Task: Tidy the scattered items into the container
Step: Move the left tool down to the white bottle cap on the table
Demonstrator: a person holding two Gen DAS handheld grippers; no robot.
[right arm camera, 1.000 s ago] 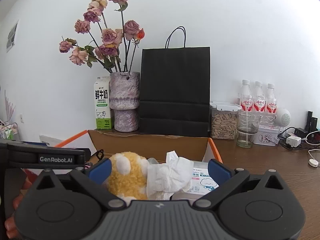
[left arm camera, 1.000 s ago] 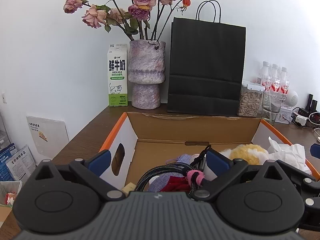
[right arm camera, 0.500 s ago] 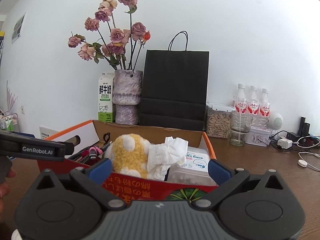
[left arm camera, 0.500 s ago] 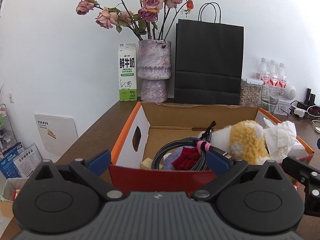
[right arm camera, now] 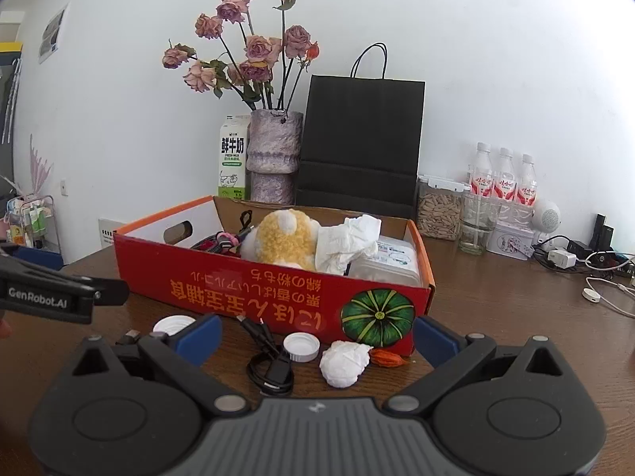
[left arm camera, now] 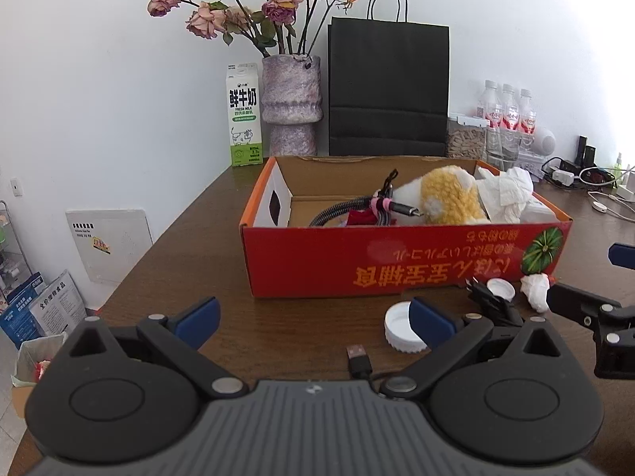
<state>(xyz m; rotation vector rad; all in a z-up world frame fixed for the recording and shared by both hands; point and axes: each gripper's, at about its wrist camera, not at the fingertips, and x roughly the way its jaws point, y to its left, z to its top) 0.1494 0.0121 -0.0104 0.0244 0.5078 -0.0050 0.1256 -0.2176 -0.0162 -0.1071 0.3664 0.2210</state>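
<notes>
A red cardboard box [left arm camera: 397,261] [right arm camera: 254,289] sits on the brown table, holding a yellow plush toy [left arm camera: 448,198] [right arm camera: 283,238], a braided cable [left arm camera: 349,206], crumpled tissue [right arm camera: 345,242] and a wipes pack [right arm camera: 391,260]. In front of it lie two white caps [right arm camera: 301,346] [right arm camera: 173,324], a black USB cable [right arm camera: 270,361], a tissue ball [right arm camera: 343,361] and an orange husk [right arm camera: 387,357]. My left gripper [left arm camera: 313,317] is open and empty, before the box. My right gripper [right arm camera: 317,331] is open and empty, above the loose items.
A vase of dried roses [left arm camera: 291,99], a milk carton [left arm camera: 243,115] and a black paper bag [left arm camera: 387,87] stand behind the box. Water bottles [right arm camera: 502,176], a seed jar [right arm camera: 438,212], a glass and chargers with cables [right arm camera: 587,258] fill the right side.
Both grippers have drawn back and down from over the box to the table in front of it. The braided cable now lies in the box, free of the left gripper.
</notes>
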